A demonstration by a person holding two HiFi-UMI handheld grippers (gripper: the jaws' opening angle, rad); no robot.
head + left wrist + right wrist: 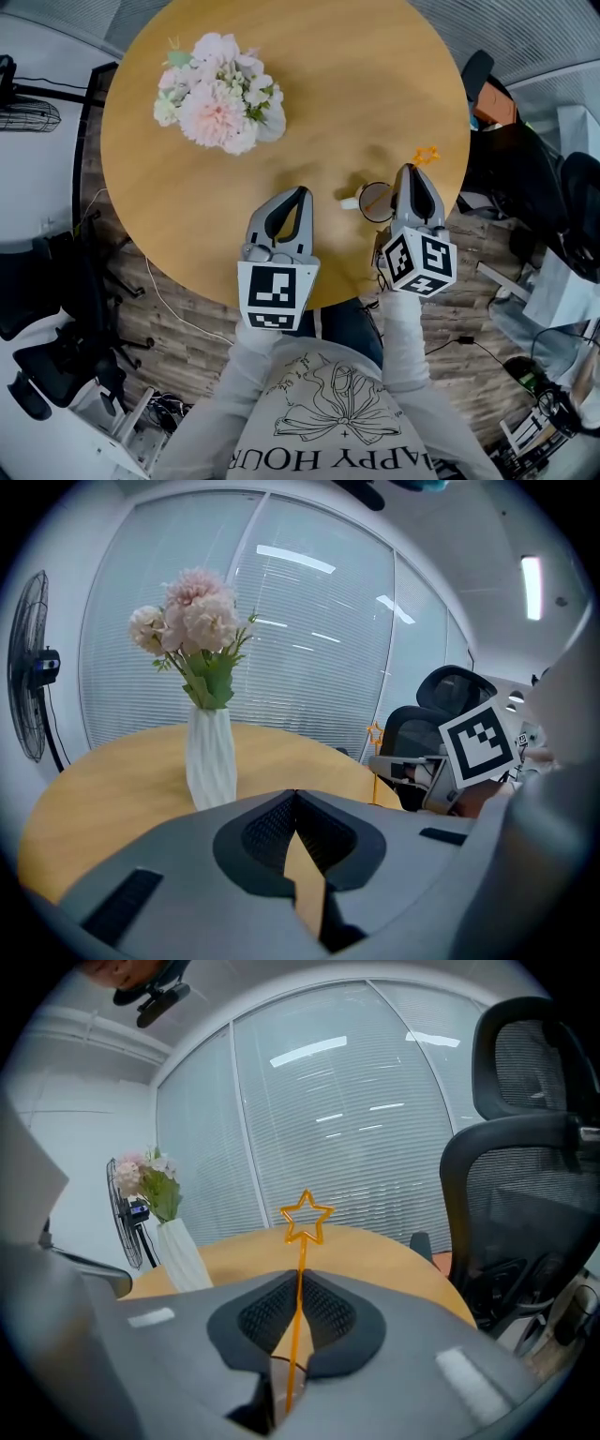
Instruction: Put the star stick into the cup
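The orange star stick (306, 1215) stands upright between the pads of my right gripper (300, 1274), which is shut on its thin shaft. Its star tops out above the jaws. In the head view the star stick (427, 155) and my right gripper (410, 171) are right over a small cup (375, 202) near the table's right front edge. The stick's lower end reaches down toward the cup's rim (279, 1379). My left gripper (298, 194) hovers over the table to the left of the cup, shut and empty (295, 794).
A white vase of pink flowers (220, 94) stands at the far left of the round wooden table (337, 66). Black office chairs (525, 159) crowd the right side, and a standing fan (28, 667) is off to the left. Cables lie on the floor.
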